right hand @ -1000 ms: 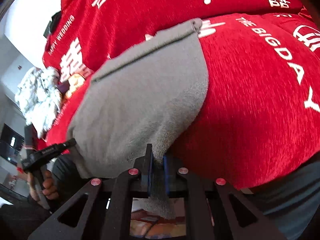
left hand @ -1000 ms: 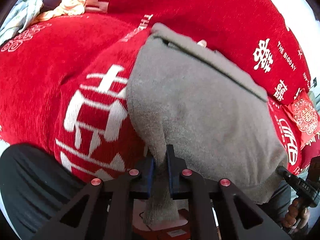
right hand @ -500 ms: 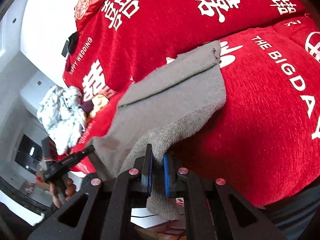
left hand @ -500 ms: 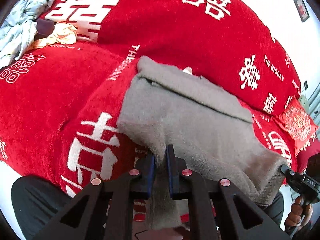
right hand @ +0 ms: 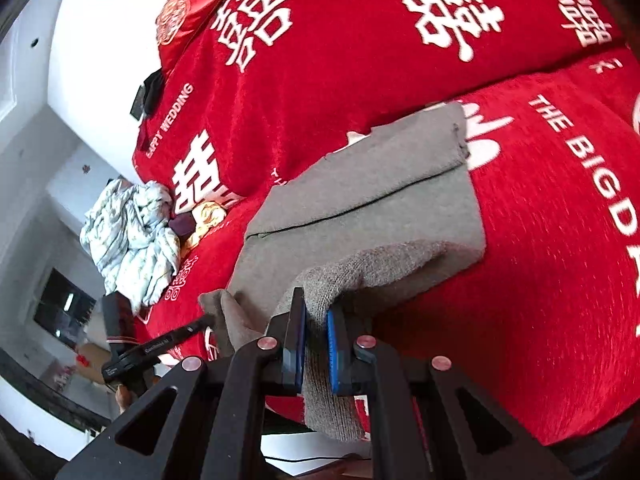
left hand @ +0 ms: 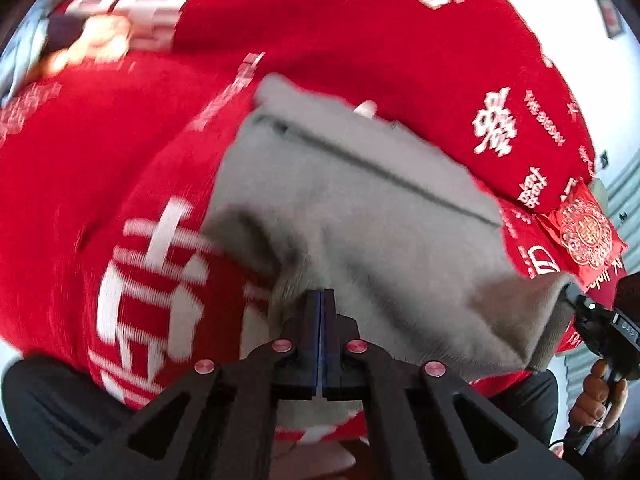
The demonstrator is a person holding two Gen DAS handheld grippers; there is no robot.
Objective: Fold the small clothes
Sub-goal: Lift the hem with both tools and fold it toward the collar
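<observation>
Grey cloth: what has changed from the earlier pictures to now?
The cloth rose at its near edge, which now curls toward the far hem. The left fingers have just closed until they meet; no cloth shows between them, though the tips may still pinch it. Unchanged: the right fingers clamp the cloth; its far part lies on the red cover.

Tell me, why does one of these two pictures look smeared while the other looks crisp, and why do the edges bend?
Left wrist view: motion blur smears the white characters on the red cover and the grey garment; only the left gripper stays sharp. Right wrist view: mostly crisp, with the knit of the garment readable near the right gripper. Both views: fisheye lenses curve the scene inside dark corners.
</observation>
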